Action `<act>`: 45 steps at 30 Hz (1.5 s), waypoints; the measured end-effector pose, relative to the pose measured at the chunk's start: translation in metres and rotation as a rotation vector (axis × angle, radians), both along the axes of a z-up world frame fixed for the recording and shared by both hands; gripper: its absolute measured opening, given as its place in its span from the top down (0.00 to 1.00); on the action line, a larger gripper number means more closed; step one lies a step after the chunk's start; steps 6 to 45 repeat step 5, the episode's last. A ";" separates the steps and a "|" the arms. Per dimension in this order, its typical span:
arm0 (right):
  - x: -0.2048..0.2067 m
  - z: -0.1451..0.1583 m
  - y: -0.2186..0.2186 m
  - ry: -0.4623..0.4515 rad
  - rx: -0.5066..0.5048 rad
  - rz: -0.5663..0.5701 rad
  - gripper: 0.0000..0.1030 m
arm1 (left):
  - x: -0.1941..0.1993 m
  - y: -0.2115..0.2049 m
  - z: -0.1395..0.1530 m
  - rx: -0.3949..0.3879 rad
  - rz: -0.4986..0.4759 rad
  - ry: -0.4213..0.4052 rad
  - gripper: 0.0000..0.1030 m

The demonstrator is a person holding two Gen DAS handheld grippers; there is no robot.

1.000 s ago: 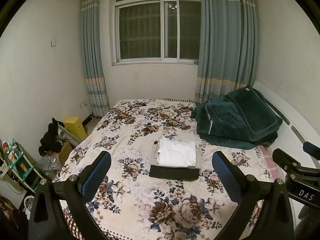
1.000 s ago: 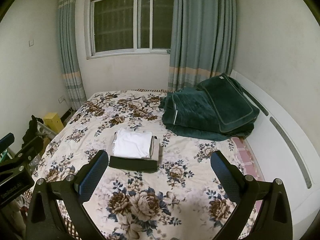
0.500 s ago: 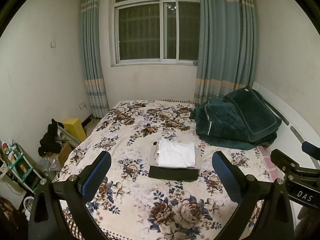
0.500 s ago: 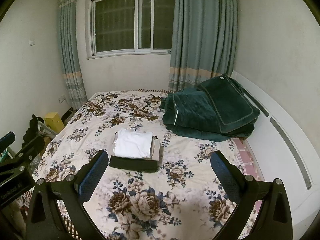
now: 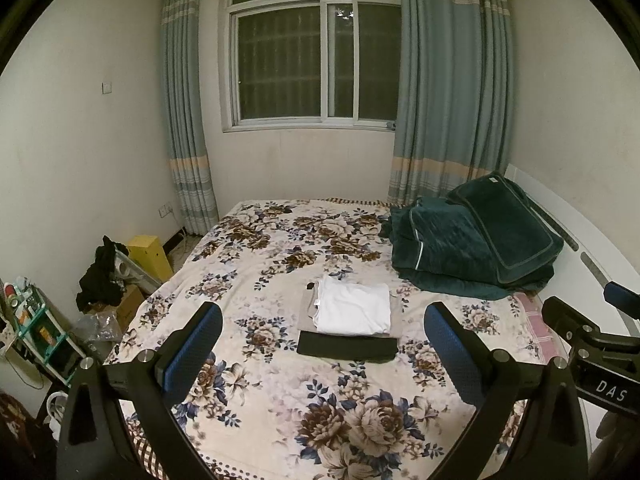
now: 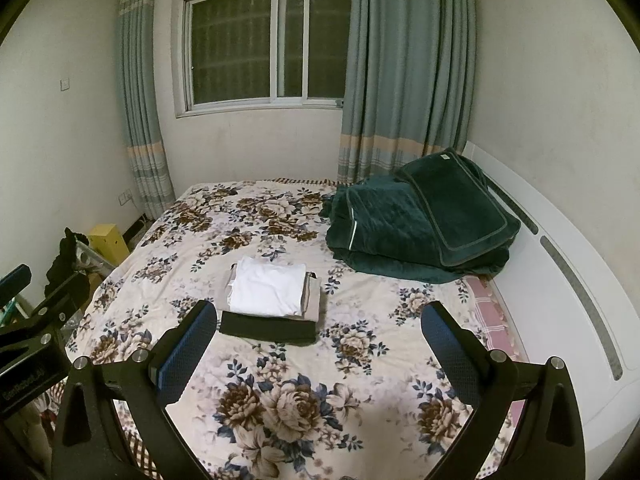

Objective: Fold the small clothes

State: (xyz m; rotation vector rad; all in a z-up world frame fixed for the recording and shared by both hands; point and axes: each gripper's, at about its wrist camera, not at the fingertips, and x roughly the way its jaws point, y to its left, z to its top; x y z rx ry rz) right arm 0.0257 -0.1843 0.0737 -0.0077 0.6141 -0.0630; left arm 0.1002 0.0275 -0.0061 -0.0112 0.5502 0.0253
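A folded white garment (image 5: pixel 354 310) lies on top of a folded beige one (image 5: pixel 308 312), which rests on a folded black one (image 5: pixel 346 347), stacked mid-bed on the floral bedspread (image 5: pixel 280 396). The stack also shows in the right wrist view: white (image 6: pixel 268 290), beige (image 6: pixel 311 300), black (image 6: pixel 268 330). My left gripper (image 5: pixel 322 344) is open and empty, held above the near part of the bed, short of the stack. My right gripper (image 6: pixel 318 342) is open and empty, likewise back from the stack. Each gripper's body shows at the edge of the other's view.
A folded dark green blanket (image 5: pixel 472 236) lies at the bed's far right by the white headboard (image 6: pixel 560 264). Left of the bed on the floor are a yellow box (image 5: pixel 150 256), dark clothes (image 5: pixel 100 276) and a small shelf (image 5: pixel 36 332). Window and curtains stand behind.
Both views shift only slightly; the stack sits a touch higher in frame, so both grippers have drifted back a little. Both stay open.
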 end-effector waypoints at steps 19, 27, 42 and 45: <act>0.000 0.000 0.000 -0.001 -0.002 0.000 0.00 | 0.001 -0.001 0.002 -0.010 -0.004 0.002 0.00; 0.000 0.000 0.000 -0.001 -0.002 0.000 0.00 | 0.001 -0.001 0.002 -0.010 -0.004 0.002 0.00; 0.000 0.000 0.000 -0.001 -0.002 0.000 0.00 | 0.001 -0.001 0.002 -0.010 -0.004 0.002 0.00; 0.000 0.000 0.000 -0.001 -0.002 0.000 0.00 | 0.001 -0.001 0.002 -0.010 -0.004 0.002 0.00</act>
